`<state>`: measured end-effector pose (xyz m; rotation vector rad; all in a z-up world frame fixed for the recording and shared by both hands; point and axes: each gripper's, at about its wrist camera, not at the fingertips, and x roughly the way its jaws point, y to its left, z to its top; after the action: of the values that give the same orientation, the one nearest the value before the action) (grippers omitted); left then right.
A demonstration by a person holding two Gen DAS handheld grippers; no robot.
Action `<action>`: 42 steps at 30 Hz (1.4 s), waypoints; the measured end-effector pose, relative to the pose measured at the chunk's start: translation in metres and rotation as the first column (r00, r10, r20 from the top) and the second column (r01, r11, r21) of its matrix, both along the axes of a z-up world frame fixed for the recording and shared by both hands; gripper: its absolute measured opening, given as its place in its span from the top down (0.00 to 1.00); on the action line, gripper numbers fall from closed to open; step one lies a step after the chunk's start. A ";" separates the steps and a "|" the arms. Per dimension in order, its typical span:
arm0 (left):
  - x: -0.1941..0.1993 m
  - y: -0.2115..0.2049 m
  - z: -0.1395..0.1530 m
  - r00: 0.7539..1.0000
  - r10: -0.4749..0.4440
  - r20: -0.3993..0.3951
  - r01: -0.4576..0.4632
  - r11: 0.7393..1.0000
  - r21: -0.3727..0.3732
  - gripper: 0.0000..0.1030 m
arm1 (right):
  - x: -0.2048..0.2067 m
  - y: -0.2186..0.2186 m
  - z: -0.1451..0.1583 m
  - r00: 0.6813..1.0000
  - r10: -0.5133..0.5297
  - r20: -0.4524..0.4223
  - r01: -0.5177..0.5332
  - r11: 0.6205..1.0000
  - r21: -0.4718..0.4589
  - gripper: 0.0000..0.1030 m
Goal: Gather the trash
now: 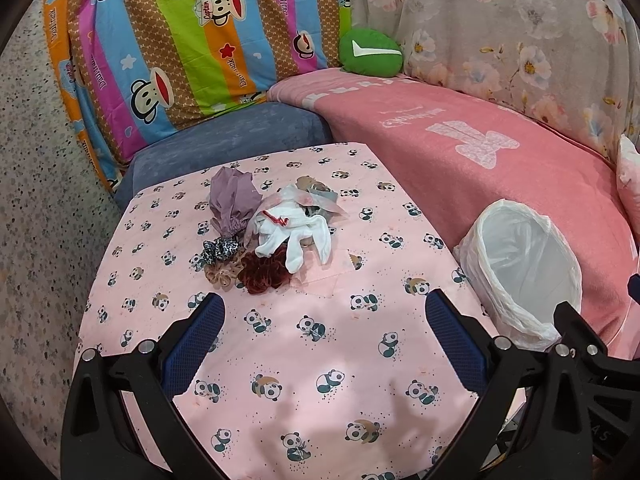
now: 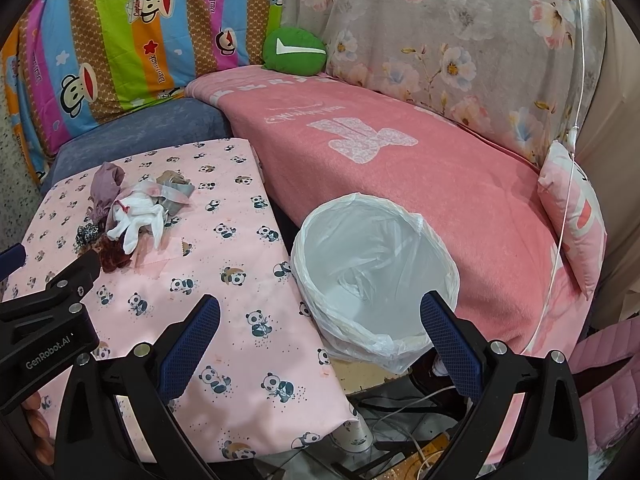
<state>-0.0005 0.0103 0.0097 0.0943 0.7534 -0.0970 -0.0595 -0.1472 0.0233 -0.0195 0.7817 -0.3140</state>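
Blue-padded fingers [image 1: 196, 344] of the left gripper [image 1: 324, 344] nearest the lens, spread wide and released, hovering over the panda-print cloth [image 1: 304, 360] with nothing between them. Right gripper [image 2: 318, 344] likewise released, fingers [image 2: 188, 344] splayed apart, empty, poised above the cloth's right edge and the bin.

Trash in 1 small heap [image 1: 272, 228] toward the far half of the cloth, ahead of the left gripper and well apart from it: a crumpled mauve piece [image 1: 234, 200] at the back left, white sock-like fabric [image 1: 296, 236] across the middle, a grey-and-pink scrap [image 1: 320, 196] behind that. Touching the heap's near side, 3 scrunchies: a leopard-print one [image 1: 220, 250], a beige one [image 1: 224, 272] and a dark red one [image 1: 264, 272].

Bin lined with a white plastic bag [image 2: 372, 276] just beside the cloth's right edge, between it and the pink blanket [image 2: 400, 184], mouth open and tilted toward the cameras, apparently nothing inside but the liner.

Blue cushion [image 1: 224, 144] behind the cloth. Further back, a striped monkey-print sheet [image 1: 180, 40], a floral grey sheet [image 1: 500, 40] and a green cushion [image 1: 370, 52] in the corner. Pink pillow [image 2: 576, 208] at the blanket's right end, thin white cable [image 2: 576, 80] hanging above it.
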 end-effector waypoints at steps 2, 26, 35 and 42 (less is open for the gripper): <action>0.000 0.000 0.000 1.000 0.000 0.000 0.000 1.000 0.001 0.07 | 0.000 0.000 0.000 1.000 -0.001 -0.001 0.001 1.000 0.001 0.05; 0.005 -0.002 0.000 1.000 -0.010 -0.001 0.010 1.000 -0.009 0.07 | 0.005 -0.005 0.003 1.000 -0.017 0.000 0.017 1.000 -0.001 0.05; 0.011 0.001 -0.002 1.000 -0.025 0.001 0.025 0.999 -0.023 0.07 | 0.011 0.001 0.000 0.999 -0.035 -0.001 0.035 0.999 -0.007 0.05; 0.017 0.010 -0.002 0.999 -0.047 0.006 0.047 0.998 -0.040 0.07 | 0.018 0.006 -0.004 0.999 -0.047 -0.006 0.047 0.999 -0.011 0.05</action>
<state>0.0163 0.0201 0.0079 0.0739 0.7438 -0.1568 -0.0416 -0.1407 0.0194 -0.0123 0.7878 -0.3625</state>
